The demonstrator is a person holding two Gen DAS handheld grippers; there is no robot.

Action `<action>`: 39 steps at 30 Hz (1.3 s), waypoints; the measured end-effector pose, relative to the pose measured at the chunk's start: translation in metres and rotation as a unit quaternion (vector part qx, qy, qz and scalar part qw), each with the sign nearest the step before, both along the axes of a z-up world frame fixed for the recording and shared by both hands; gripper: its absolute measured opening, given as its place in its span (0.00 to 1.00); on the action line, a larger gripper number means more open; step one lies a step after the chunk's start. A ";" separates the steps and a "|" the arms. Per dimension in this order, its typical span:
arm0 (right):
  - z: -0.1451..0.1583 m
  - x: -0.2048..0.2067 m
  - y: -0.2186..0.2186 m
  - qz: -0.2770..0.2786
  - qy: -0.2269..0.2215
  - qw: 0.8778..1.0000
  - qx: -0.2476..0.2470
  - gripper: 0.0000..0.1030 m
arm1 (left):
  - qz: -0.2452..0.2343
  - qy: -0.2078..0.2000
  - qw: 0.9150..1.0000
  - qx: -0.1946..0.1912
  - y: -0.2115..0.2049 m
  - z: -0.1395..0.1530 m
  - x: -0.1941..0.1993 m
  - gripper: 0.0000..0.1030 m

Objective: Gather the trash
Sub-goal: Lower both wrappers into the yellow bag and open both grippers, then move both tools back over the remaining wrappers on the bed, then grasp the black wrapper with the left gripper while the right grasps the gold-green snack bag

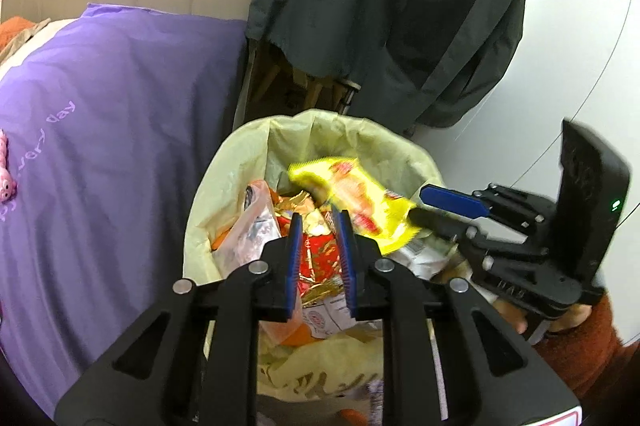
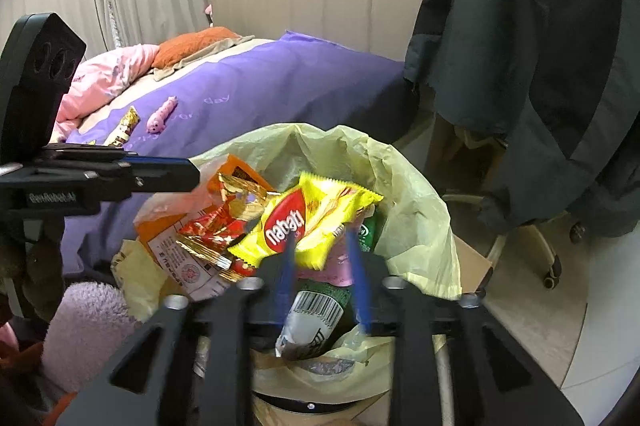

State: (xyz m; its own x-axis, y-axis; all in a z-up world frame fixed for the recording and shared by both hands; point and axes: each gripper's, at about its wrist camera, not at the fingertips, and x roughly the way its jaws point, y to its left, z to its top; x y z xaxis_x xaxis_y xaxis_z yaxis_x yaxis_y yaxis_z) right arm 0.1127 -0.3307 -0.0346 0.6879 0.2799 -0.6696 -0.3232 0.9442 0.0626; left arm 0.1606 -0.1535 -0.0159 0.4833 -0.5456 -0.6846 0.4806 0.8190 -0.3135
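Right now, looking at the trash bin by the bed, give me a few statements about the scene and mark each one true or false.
1. The yellow snack wrapper is over the bin liner. True.
2. The bin is empty. False: it holds wrappers and a plastic bag.
3. The bed cover is purple. True.
4. The left gripper grips the yellow wrapper. False: nothing sits between its fingers.
5. A dark jacket hangs beside the bin. True.
6. The pink toy lies in the bin. False: it is on the bed.
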 end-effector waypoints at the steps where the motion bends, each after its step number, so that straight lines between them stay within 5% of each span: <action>1: 0.002 -0.003 0.001 0.003 -0.006 1.000 -0.004 0.42 | 0.001 0.000 1.000 -0.006 0.002 0.002 -0.001 0.25; 5: 0.006 -0.009 0.007 -0.002 -0.014 0.999 -0.031 0.43 | -0.002 -0.005 0.999 -0.037 0.017 0.013 -0.009 0.34; 11: 0.032 -0.018 0.004 -0.014 -0.043 0.999 0.011 0.52 | 0.054 -0.041 0.995 -0.072 0.068 0.043 -0.019 0.51; 19: 0.071 -0.026 0.051 0.055 -0.080 0.994 0.050 0.57 | 0.141 -0.091 0.986 0.020 0.149 0.051 -0.051 0.55; 23: 0.077 -0.023 0.105 0.103 -0.083 0.991 0.008 0.57 | 0.181 -0.084 0.978 0.057 0.203 0.042 -0.065 0.55; 32: 0.069 -0.006 0.214 0.185 -0.065 0.981 -0.011 0.57 | 0.332 -0.061 0.941 -0.012 0.377 0.012 -0.081 0.55; 39: 0.036 0.023 0.314 0.206 -0.029 0.977 -0.043 0.57 | 0.449 -0.020 0.893 -0.012 0.474 -0.035 -0.076 0.56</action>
State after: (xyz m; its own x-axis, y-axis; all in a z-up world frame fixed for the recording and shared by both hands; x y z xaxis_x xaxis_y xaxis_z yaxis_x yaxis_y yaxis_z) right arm 0.1356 -0.0167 0.0017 0.5658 0.4865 -0.6657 -0.6784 0.7336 -0.0404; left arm 0.0843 0.3205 -0.0512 0.7572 0.0600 -0.6504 -0.3550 0.8736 -0.3327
